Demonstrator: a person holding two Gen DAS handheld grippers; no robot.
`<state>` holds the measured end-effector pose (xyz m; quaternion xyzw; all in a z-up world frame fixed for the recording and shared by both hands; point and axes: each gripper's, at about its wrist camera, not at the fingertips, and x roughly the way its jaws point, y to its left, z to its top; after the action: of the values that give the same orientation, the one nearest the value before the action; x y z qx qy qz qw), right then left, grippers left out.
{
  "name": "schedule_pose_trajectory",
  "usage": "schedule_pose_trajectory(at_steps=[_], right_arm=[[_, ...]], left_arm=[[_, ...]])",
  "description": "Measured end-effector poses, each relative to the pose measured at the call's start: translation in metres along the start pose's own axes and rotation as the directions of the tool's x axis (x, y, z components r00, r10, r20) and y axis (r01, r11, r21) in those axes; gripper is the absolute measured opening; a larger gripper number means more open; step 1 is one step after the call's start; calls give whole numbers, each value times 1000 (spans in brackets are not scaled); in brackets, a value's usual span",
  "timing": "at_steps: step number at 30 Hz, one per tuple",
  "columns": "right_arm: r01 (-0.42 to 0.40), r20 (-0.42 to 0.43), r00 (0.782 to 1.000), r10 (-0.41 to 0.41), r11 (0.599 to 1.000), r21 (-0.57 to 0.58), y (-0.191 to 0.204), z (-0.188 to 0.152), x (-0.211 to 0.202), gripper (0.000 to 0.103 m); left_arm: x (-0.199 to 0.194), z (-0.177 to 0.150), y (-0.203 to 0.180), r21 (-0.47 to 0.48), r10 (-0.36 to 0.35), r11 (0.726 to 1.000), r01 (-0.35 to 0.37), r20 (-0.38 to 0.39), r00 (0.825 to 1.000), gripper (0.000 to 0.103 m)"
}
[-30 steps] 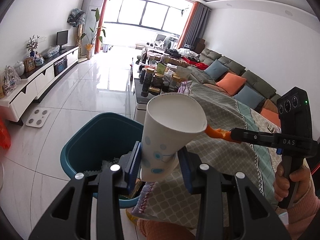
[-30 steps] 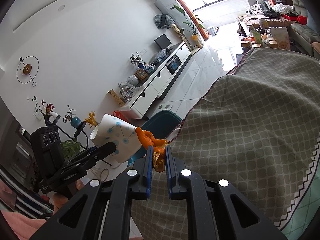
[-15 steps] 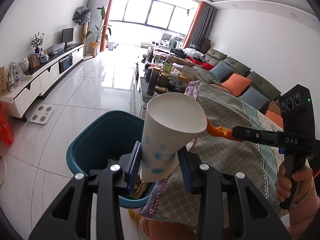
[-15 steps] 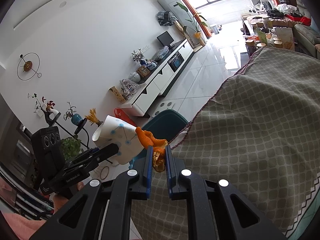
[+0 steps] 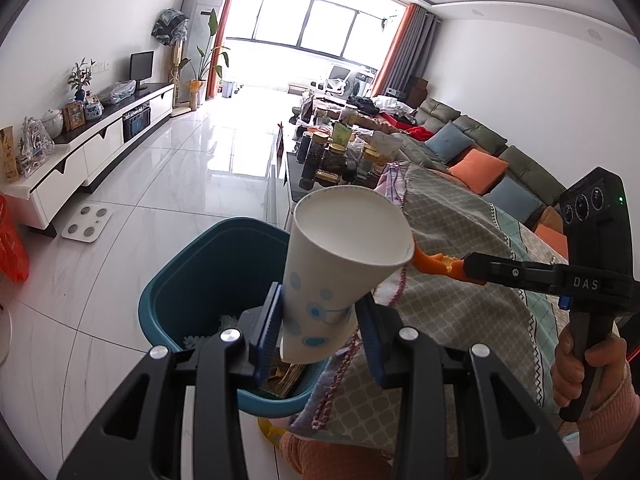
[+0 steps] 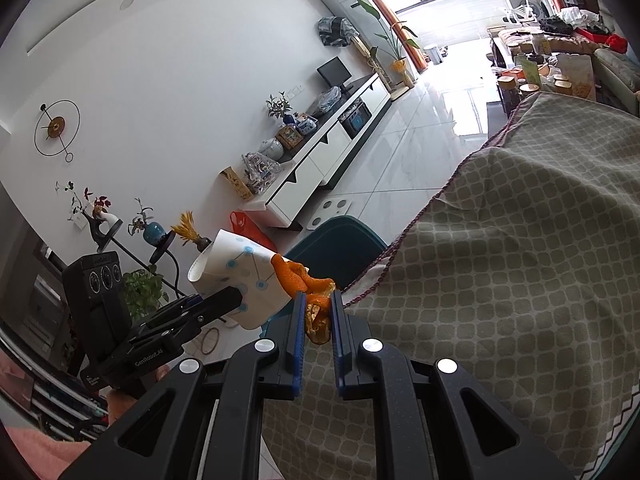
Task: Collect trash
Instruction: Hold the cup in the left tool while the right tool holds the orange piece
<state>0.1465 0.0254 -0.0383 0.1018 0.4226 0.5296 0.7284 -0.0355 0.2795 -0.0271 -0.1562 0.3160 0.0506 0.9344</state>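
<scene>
My left gripper (image 5: pixel 320 328) is shut on a white paper cup (image 5: pixel 340 264) with blue dots, tilted, held above the near edge of a teal trash bin (image 5: pixel 192 276) on the floor. The bin holds some trash. My right gripper (image 6: pixel 318 320) is shut on a piece of orange peel (image 6: pixel 304 280), right beside the cup (image 6: pixel 240 276). In the left wrist view the peel (image 5: pixel 436 262) touches the cup's rim and the right gripper (image 5: pixel 472 270) comes in from the right. The bin (image 6: pixel 340 248) shows behind the peel.
A table with a checked cloth (image 5: pixel 452 300) stands right of the bin. A low table with several jars (image 5: pixel 336 156) is beyond, a sofa (image 5: pixel 480 152) right, a TV cabinet (image 5: pixel 92 148) left. A scale (image 5: pixel 86 224) and red bag (image 5: pixel 12 240) lie on the floor.
Both grippers have shifted a little with their loads; the bin sits slightly more to the right in the left wrist view. Grips are unchanged.
</scene>
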Motion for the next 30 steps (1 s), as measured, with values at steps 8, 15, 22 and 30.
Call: schedule_pose_trajectory(at_steps=[8, 15, 22, 30], right_arm=[[0, -7, 1000, 0, 1000, -3, 1, 2, 6, 12], [-3, -17, 1000, 3, 1000, -6, 1, 4, 13, 12], [-4, -27, 1000, 4, 1000, -8, 1, 5, 19, 12], [3, -39, 999, -3, 1000, -17, 7, 8, 30, 12]], left_arm=[[3, 0, 2, -8, 5, 1000, -5, -7, 1000, 37], [7, 1, 5, -17, 14, 1000, -14, -15, 1000, 37], [11, 1, 8, -25, 24, 999, -25, -23, 999, 37], [15, 0, 11, -36, 36, 999, -37, -32, 999, 37]])
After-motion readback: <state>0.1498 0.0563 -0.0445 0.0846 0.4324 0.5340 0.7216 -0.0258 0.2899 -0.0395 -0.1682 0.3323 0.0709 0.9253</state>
